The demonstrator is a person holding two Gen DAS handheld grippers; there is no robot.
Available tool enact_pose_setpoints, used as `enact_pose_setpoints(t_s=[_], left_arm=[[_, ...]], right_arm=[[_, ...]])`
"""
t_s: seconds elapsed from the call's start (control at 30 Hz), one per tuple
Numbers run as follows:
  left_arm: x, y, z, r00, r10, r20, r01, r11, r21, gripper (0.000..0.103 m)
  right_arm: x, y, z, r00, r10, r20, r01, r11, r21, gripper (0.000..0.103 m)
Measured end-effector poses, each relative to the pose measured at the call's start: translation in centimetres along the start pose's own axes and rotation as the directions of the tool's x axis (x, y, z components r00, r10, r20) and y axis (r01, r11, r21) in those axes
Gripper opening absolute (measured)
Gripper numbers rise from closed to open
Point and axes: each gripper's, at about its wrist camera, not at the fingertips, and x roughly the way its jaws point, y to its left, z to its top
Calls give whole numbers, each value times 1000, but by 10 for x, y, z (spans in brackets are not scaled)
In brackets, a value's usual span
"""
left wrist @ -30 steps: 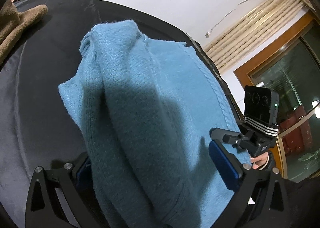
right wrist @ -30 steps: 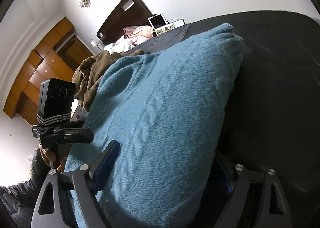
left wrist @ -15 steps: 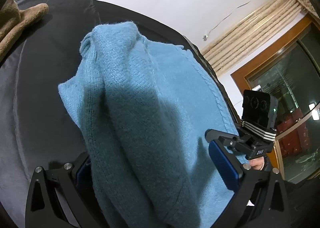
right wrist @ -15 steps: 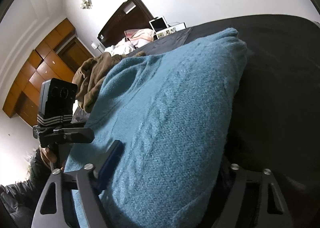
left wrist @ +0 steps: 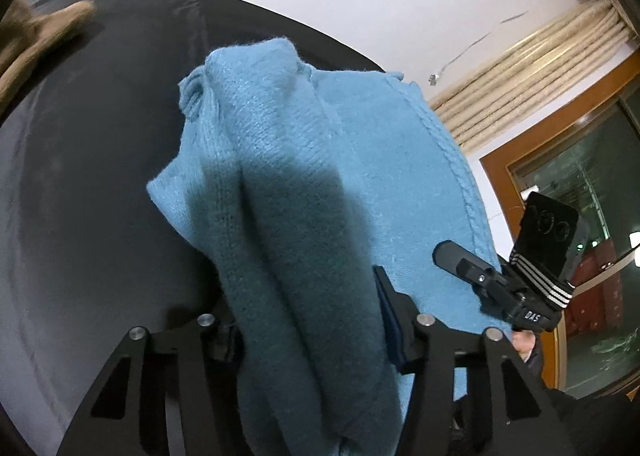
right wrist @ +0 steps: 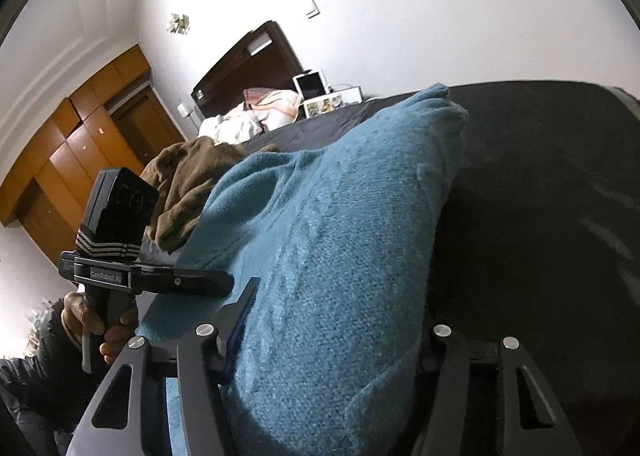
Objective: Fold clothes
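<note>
The blue knitted sweater (left wrist: 320, 184) lies on a black-covered surface (left wrist: 80, 184), its near edge bunched between both sets of tongs. The jaws of the left tongs (left wrist: 308, 336) and right tongs (right wrist: 332, 332) have just been closing and now clamp thick folds, apparently to lift that edge for a fold. The left tool reads "GenRobot.AI"; the right, "DAS". A brown garment (right wrist: 188, 184) lies just beside the sweater.
</note>
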Motion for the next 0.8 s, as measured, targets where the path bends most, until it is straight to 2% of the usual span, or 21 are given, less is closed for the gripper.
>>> enact_pose_setpoints(t_s=[0.23,0.5,0.63,0.8], left_arm=[[37,-44,40,999,-24,-20,26,998,60,51],[97,-99,95,996,-81,-36,84,990,114,49],[125,-116,117,996,-78,-36,82,989,124,48],[158,-128,142,998,-43,-42,48,990,130,46]], right_arm=[[-36,-42,27,992,-78,95,75,997,27,59],[-78,-107,56,965,-203,168,192,978,77,58],[-86,-137,68,949,-258,181,245,965,94,58],[-76,-164,80,929,-328,173,317,944,88,58]])
